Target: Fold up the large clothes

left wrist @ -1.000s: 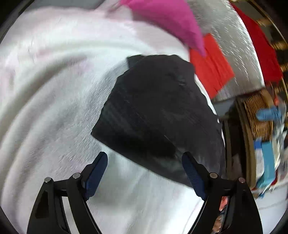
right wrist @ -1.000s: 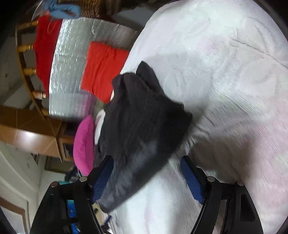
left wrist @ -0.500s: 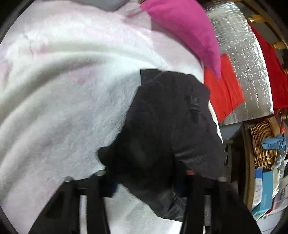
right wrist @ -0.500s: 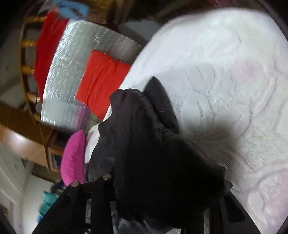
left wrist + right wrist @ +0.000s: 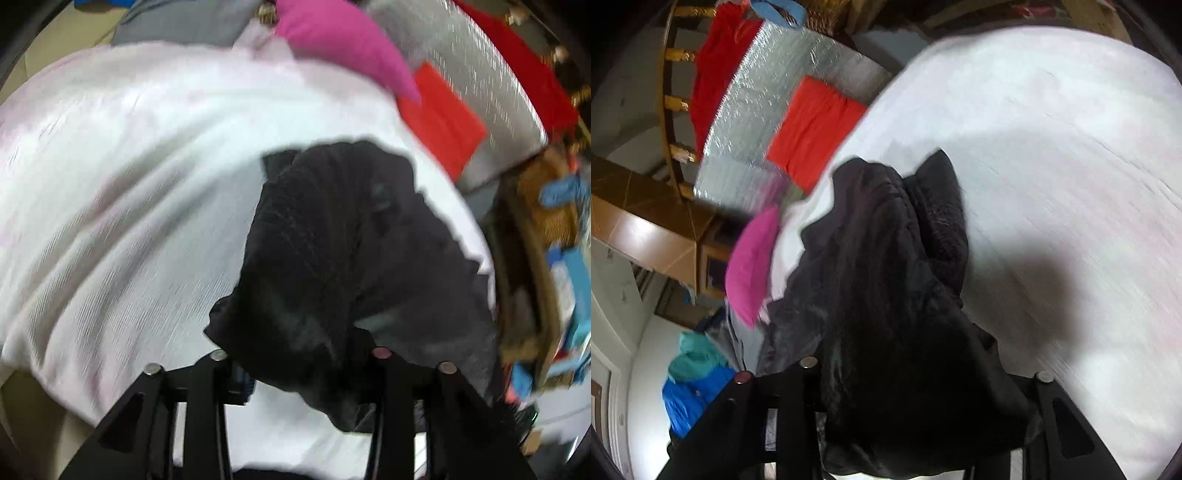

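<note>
we read the fold as barely under way. the black garment (image 5: 332,236) lies on the bed (image 5: 110,184), right of centre in the left view and at the centre of the right view, and both of its near edges are raised off the cover while the far end rests bunched on the bed. no flat, squared shape shows yet, so in our judgement laying out, halving and smoothing are all left to do.

the left tongs (image 5: 306,373), low in the frame, have cloth heaped between their black arms. their jaws have just been opening a little after closing, and the cloth hides the pads, so we take them to be pinching the garment without seeing the contact itself. the right tongs (image 5: 923,398) are likewise buried in dark folds at the bottom of their frame. their jaws too have just been opening slightly, with the garment between them.

the garment is a thin, matte knit with fine ribbing, and it drapes in soft, deep creases. the bed cover is white with a faint pink cast and a fine woven grain. a pink pillow (image 5: 343,40) sits at the upper centre of the left view. beyond it lies a crinkled silver sheet (image 5: 764,122) bearing a flat red cloth (image 5: 812,133), at the upper left of the right view.
</note>
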### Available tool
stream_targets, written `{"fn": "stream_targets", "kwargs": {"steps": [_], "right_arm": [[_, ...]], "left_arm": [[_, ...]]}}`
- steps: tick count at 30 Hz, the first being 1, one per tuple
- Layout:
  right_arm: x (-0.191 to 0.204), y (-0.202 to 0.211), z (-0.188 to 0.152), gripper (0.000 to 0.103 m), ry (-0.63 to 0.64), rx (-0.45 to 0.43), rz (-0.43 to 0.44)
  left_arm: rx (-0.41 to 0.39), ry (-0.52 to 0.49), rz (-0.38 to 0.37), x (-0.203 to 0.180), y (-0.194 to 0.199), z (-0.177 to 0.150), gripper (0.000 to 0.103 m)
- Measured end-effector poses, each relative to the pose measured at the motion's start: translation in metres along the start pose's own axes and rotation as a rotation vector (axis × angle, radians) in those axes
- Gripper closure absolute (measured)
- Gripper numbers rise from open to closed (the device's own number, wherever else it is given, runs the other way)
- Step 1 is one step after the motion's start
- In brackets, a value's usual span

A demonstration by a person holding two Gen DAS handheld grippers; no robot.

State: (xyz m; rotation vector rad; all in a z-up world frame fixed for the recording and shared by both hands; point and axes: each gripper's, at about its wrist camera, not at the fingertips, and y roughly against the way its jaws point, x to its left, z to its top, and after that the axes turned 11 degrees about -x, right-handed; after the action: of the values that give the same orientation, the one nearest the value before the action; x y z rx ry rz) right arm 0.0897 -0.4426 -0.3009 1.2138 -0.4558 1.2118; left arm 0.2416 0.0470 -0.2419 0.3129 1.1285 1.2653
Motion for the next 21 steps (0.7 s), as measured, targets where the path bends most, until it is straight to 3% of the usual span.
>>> {"fn": "stream_targets", "kwargs": {"steps": [1,4,7,9,13,17,21], "right_arm": [[-0.008,0.005,0.000,0.046,-0.036,0.020,-0.006],[-0.018,0.027,0.006,0.040,-0.057,0.042,-0.005],[-0.015,0.053,0.010,0.036,0.014,0.006,-0.039],[-0.011,0.069,0.010,0.033,0.058,-0.049,-0.073],[-0.004,0.096,0.011,0.033,0.110,-0.153,-0.087],[0.030,0.103,0.001,0.033,0.228,-0.245,-0.019],[0.050,0.094,-0.010,0.034,0.306,-0.245,0.014]], "left_arm": [[0.009,0.003,0.000,0.008,0.005,-0.007,0.051],[-0.014,-0.032,0.029,0.019,0.027,-0.012,0.040],[-0.117,-0.185,0.136,0.010,0.065,-0.011,0.036],[-0.184,-0.258,0.170,0.007,0.083,-0.008,0.025],[-0.251,-0.344,0.231,0.001,0.094,0.001,0.024],[-0.310,-0.428,0.269,-0.016,0.096,-0.004,0.024],[-0.352,-0.578,0.321,-0.039,0.089,-0.022,0.024]]}}
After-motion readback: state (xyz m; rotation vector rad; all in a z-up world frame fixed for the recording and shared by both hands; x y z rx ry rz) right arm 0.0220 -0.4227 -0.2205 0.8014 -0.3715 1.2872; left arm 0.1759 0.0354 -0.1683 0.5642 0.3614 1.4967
